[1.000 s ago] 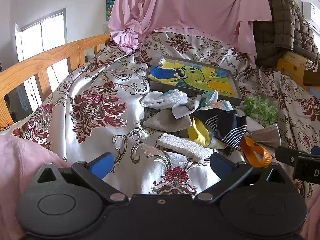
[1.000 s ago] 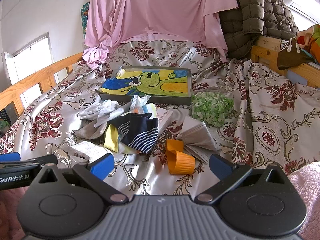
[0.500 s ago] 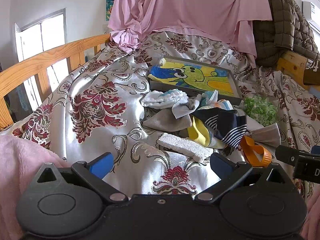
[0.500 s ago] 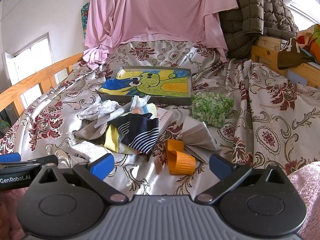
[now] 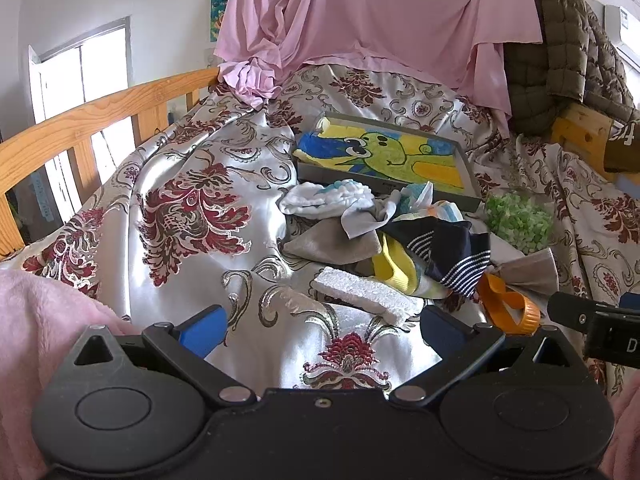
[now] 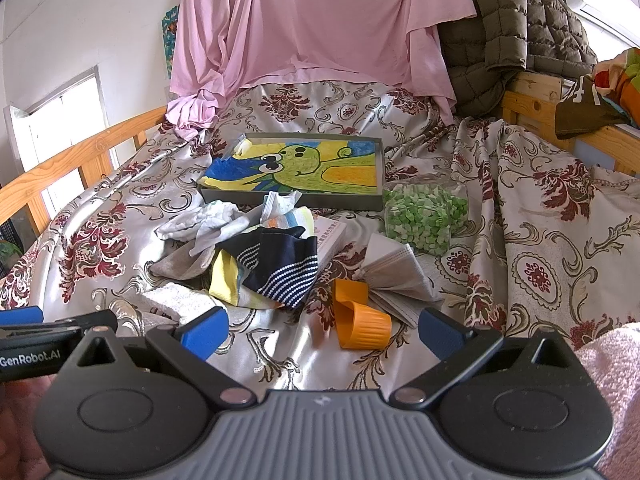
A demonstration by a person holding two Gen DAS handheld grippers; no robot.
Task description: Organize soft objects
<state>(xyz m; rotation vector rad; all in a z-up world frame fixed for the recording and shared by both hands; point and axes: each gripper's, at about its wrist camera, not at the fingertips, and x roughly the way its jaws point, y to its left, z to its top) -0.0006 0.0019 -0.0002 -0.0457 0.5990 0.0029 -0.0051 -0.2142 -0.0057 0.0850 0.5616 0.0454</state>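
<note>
A heap of soft things lies mid-bed: a navy striped sock [image 5: 448, 256] [image 6: 280, 264], a yellow sock [image 5: 394, 266] [image 6: 224, 280], a grey cloth [image 5: 332, 242] [image 6: 180, 264], a white and blue fluffy sock [image 5: 324, 198] [image 6: 200, 218] and a white towel piece [image 5: 366, 292] [image 6: 172, 300]. Grey face masks [image 6: 394, 276] [image 5: 528, 270] lie to the heap's right. My left gripper [image 5: 320, 328] hangs open just short of the towel piece. My right gripper [image 6: 322, 334] is open too, with the orange cup [image 6: 356, 316] [image 5: 506, 304] lying between its fingers' line.
A grey tray with a cartoon picture [image 5: 384, 152] [image 6: 296, 168] sits behind the heap. A clear bag of green bits [image 6: 424, 216] [image 5: 518, 220] lies to the right. A wooden rail [image 5: 92, 120] borders the left; pink cloth [image 6: 312, 20] and an olive jacket [image 6: 504, 24] hang behind.
</note>
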